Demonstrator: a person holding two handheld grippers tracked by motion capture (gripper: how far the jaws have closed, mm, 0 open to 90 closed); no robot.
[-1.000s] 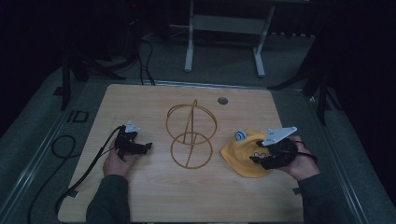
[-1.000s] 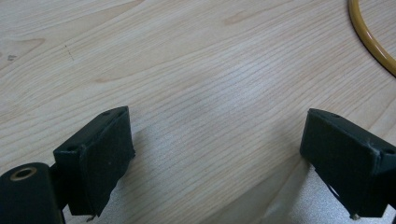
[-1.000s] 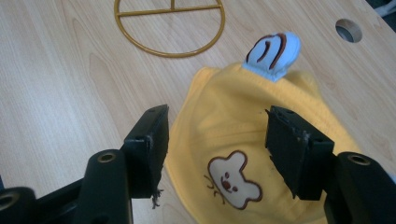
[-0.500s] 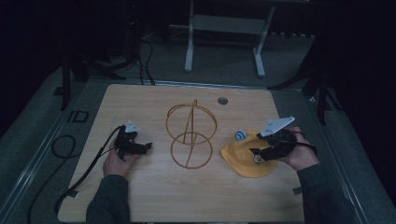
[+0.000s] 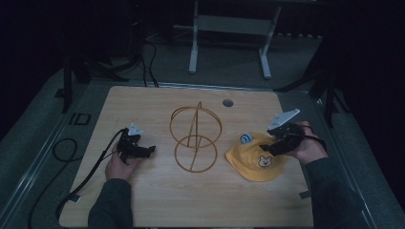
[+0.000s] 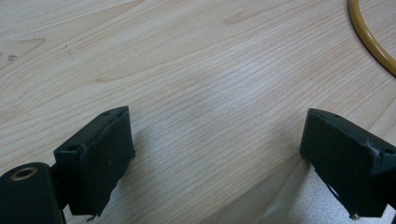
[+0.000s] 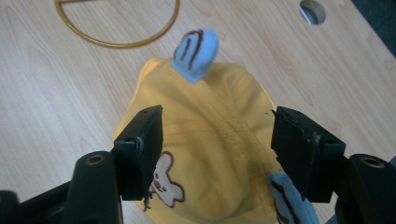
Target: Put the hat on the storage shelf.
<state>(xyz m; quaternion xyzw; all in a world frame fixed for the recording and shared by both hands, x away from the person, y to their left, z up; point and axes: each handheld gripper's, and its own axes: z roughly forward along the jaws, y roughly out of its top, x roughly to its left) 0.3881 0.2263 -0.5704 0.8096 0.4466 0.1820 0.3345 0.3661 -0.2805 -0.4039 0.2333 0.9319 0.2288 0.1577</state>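
1. The right gripper [image 5: 268,145] hangs over the yellow hat [image 5: 258,164] with its jaws spread; they have just been opening wider, and in the right gripper view [image 7: 217,140] the crown lies between the pads without either one pressing on it. The hat sits flat on the table [image 5: 157,102], at its right side, just beside the gold wire stand [image 5: 195,138].
2. The left gripper [image 5: 149,150] rests near the table's left part, jaws wide apart with bare wood between them [image 6: 215,154]. It holds nothing.
3. Risk: the fabric is soft and domed. If the jaws close on the smooth crown, they may pinch only a thin fold, which could slip out on lifting.
4. Risk: the blue ear [image 7: 195,49] stands up ahead of the jaws, and a second ear lies by the right pad. Catching an ear alone would let the hat dangle and twist.
5. Risk: the stand looks light and open. A hat swung in from the side could knock its rings and tip or slide it, since the left gripper is not steadying it.
6. Risk: pressing down too low could drag the brim across the wood.
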